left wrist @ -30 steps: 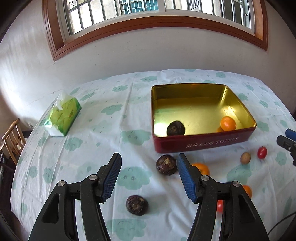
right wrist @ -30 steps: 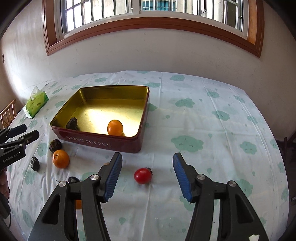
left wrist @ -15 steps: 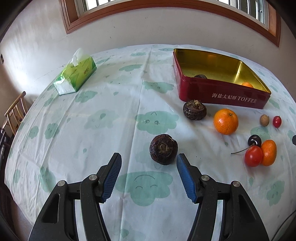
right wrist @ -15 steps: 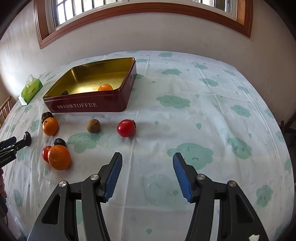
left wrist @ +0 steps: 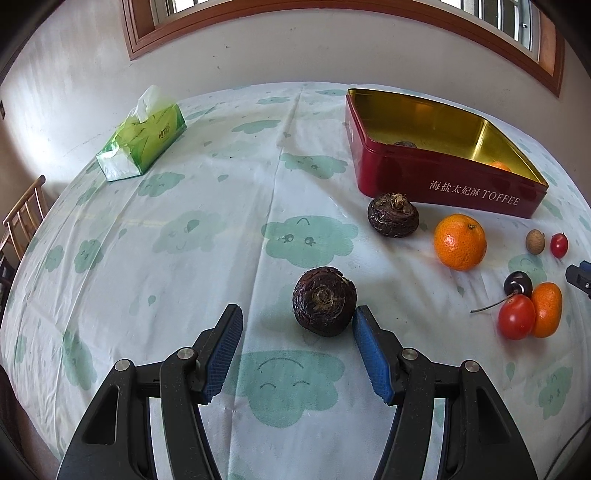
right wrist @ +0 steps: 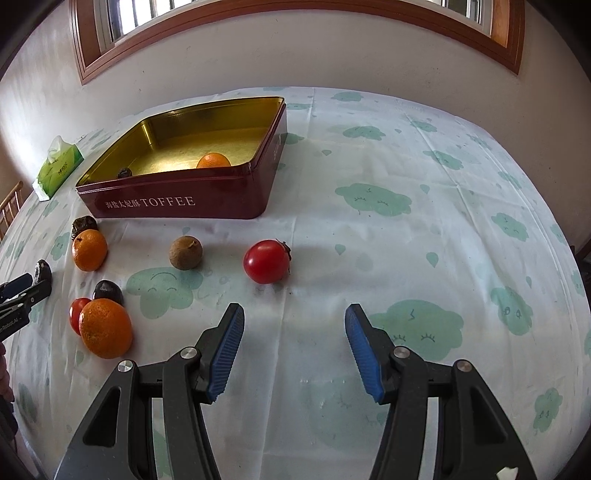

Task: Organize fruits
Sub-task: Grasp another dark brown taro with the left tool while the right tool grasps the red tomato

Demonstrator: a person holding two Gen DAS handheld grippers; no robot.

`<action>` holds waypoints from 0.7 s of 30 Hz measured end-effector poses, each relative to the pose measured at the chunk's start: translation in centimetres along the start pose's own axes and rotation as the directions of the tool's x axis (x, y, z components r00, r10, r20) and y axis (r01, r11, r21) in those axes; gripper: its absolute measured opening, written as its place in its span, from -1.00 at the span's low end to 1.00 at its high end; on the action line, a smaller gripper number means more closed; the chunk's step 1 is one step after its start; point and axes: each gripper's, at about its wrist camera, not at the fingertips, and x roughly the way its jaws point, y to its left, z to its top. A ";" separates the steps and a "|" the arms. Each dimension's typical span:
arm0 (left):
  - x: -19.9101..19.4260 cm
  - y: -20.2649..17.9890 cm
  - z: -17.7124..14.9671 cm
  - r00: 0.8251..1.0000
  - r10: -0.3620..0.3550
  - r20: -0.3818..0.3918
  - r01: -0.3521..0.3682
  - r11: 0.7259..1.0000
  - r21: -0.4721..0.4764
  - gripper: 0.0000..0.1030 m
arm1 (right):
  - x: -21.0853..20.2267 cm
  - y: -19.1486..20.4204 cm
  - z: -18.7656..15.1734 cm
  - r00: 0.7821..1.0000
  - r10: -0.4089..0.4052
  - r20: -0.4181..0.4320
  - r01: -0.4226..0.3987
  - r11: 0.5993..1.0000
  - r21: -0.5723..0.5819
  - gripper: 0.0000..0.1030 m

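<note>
We see a pale plastered wall [left wrist: 258, 48] behind the table, marked with faint scuffs. High on it sits a window [right wrist: 122, 18] in a brown wooden frame [left wrist: 332, 7], with bars across the panes. Daylight comes through it and falls brightly over the tablecloth [left wrist: 184, 229], which is white and printed with green smiling clouds and drops. It covers a round-edged table and shows fold creases. At the far left edge we make out a wooden chair [left wrist: 22, 218] with slatted back.
</note>
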 end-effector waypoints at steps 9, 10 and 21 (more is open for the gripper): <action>0.9 -0.5 1.2 1.000 0.004 0.007 -0.004 1.000 0.005 0.22 | 1.9 1.1 1.4 1.000 -0.004 0.005 0.005 0.999 -0.035 0.04; 1.0 -0.6 1.3 1.000 0.004 0.008 -0.004 1.000 0.007 0.22 | 2.0 1.1 1.6 1.000 -0.003 0.008 0.003 0.999 -0.037 0.04; 1.2 -1.6 1.7 0.999 -0.025 0.021 0.024 0.999 0.041 -0.25 | 2.2 1.3 2.1 1.000 0.003 0.024 -0.002 0.999 -0.040 -0.39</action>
